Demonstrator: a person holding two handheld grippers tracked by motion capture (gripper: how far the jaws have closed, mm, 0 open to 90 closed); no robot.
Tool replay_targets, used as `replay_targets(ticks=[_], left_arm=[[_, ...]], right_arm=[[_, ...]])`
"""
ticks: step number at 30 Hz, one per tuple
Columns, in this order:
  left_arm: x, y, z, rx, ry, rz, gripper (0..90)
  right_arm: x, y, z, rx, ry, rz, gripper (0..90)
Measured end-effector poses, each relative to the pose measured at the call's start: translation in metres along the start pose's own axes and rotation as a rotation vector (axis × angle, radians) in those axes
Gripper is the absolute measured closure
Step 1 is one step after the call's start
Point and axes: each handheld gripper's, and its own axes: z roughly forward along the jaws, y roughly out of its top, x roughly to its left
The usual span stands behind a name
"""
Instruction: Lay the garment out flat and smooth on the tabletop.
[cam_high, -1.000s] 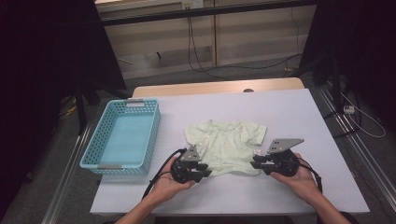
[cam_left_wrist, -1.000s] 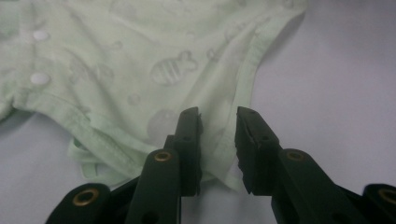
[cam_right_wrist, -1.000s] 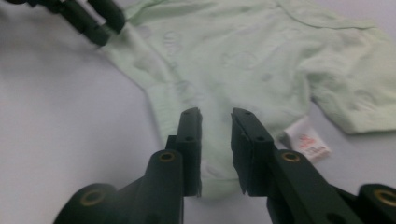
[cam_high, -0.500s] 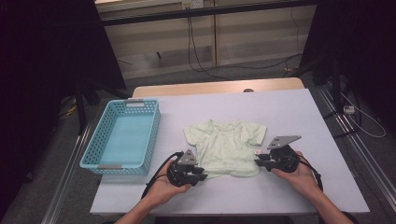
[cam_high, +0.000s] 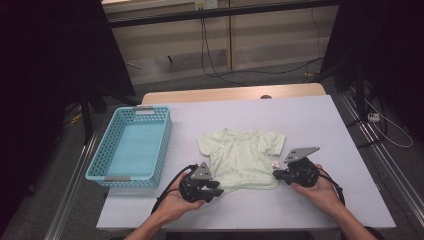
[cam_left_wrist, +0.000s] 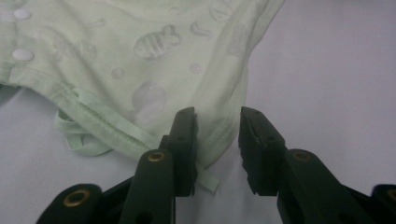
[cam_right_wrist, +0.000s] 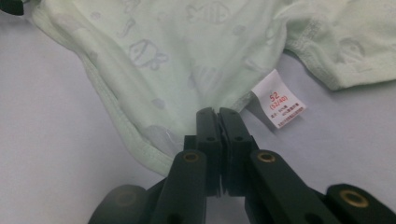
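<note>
A pale green baby shirt (cam_high: 242, 157) with a faint animal print lies flat on the white table, hem towards me. My left gripper (cam_high: 216, 189) is at its lower left corner. In the left gripper view the jaws (cam_left_wrist: 217, 121) stand open and have just opened a little. The hem corner (cam_left_wrist: 210, 140) lies between them against the left pad. My right gripper (cam_high: 276, 175) is at the lower right edge. Its jaws (cam_right_wrist: 218, 114) have just closed and are shut on the shirt's (cam_right_wrist: 187, 51) side edge, next to a white size label (cam_right_wrist: 279, 103).
A light blue plastic basket (cam_high: 162, 150) stands on the table's left side, close to the shirt's left sleeve. Bare table lies behind the shirt and to its right. The table's front edge runs just below both hands.
Both hands stay almost where they were at the shirt's lower corners. The shirt lies in the same spot.
</note>
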Motion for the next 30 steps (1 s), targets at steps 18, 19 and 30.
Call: replay_targets(ticks=[18, 19, 30], left_arm=[[0.003, -0.002, -0.005, 0.034, -0.004, -0.017, 88.1], [0.002, -0.002, -0.005, 0.031, -0.005, -0.024, 88.1], [0.008, -0.006, -0.014, -0.005, -0.051, -0.067, 84.4]], right_arm=[[0.004, -0.004, -0.004, 0.005, 0.012, 0.002, 81.8], [0.005, -0.004, -0.004, 0.005, 0.012, 0.001, 81.6], [0.009, -0.002, -0.004, 0.005, 0.019, -0.005, 73.7]])
